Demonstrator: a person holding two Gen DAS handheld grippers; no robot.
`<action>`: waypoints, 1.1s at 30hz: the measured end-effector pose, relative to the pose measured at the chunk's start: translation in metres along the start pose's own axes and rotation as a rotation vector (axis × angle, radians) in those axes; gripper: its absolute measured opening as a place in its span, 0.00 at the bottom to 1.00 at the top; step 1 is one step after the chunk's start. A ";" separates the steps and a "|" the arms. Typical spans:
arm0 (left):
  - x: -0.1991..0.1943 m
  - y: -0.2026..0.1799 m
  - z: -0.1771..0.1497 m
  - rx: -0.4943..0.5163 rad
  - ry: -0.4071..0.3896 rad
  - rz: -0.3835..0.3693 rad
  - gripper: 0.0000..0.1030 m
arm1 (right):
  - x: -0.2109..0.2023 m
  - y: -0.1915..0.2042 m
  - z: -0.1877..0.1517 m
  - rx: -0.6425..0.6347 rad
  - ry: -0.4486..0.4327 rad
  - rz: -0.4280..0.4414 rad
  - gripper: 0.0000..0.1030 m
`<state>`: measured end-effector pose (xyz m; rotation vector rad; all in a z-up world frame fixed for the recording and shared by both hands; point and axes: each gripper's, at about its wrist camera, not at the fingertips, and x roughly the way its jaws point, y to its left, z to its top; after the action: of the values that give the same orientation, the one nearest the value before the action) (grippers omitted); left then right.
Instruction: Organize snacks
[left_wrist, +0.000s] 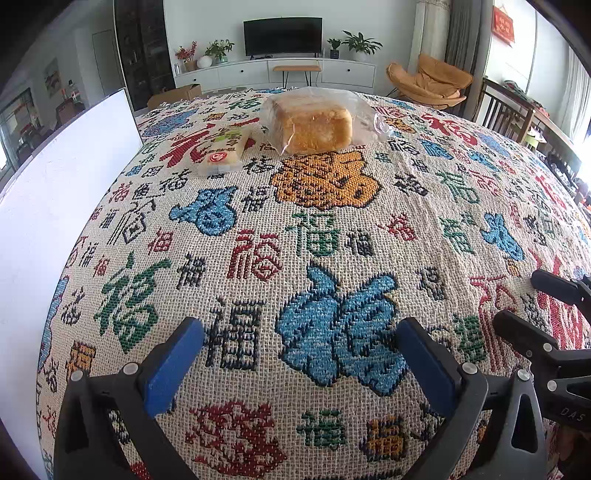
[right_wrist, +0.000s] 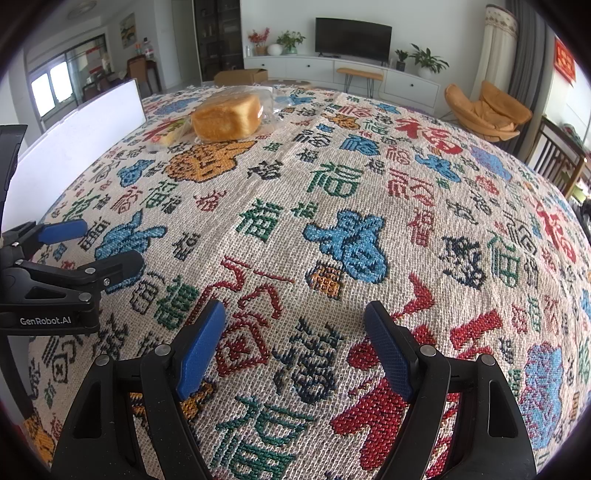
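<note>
I see 1 cloth (left_wrist: 332, 229) across the table, 1 white board (left_wrist: 55, 206) at its left edge, 1 bagged loaf (left_wrist: 314, 125) at the far side with 1 small snack (left_wrist: 221, 151) just left. My 2 claws, left (left_wrist: 303, 347) and right (right_wrist: 295, 332), both gape empty.

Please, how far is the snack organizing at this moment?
Nothing looks done yet. The bagged bread loaf and the small wrapped snack lie side by side at the far end of the patterned tablecloth. The left gripper and right gripper are open, holding nothing. Both snacks remain.
</note>
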<state>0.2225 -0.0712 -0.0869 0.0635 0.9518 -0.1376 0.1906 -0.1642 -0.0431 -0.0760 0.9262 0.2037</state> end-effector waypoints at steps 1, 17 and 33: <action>0.000 0.000 0.000 0.000 0.000 0.000 1.00 | 0.000 0.000 0.000 -0.001 0.000 -0.001 0.78; -0.001 0.000 0.000 0.000 0.000 0.000 1.00 | 0.000 0.000 0.000 0.000 0.000 -0.001 0.78; -0.026 0.010 -0.033 0.040 0.010 -0.042 1.00 | 0.002 -0.001 0.004 0.005 0.008 0.006 0.80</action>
<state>0.1821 -0.0550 -0.0850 0.0817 0.9605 -0.1952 0.1951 -0.1643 -0.0422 -0.0696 0.9355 0.2072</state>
